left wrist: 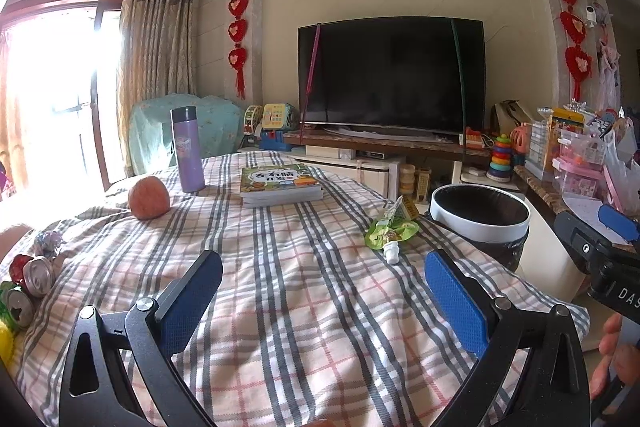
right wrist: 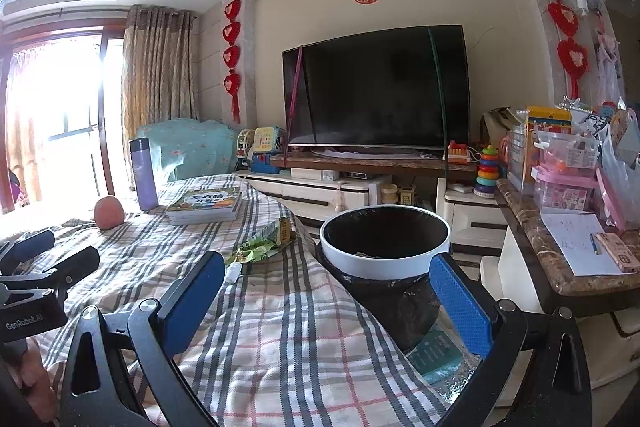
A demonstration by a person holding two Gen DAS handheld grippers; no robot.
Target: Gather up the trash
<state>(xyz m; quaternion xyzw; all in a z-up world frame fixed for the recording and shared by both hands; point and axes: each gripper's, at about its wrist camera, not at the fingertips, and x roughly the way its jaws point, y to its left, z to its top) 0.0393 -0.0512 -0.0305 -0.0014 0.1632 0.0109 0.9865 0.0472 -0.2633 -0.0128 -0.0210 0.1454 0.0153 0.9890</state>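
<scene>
A crumpled green snack pouch with a white spout lies on the plaid-covered table near its right edge; it also shows in the right wrist view. A white-rimmed trash bin with a black liner stands just right of the table. Crushed cans lie at the table's left edge. My left gripper is open and empty above the near cloth. My right gripper is open and empty over the table's right edge, near the bin.
A purple flask, an apple and a stack of books sit farther back on the table. A TV on a stand is behind. A cluttered marble counter is to the right.
</scene>
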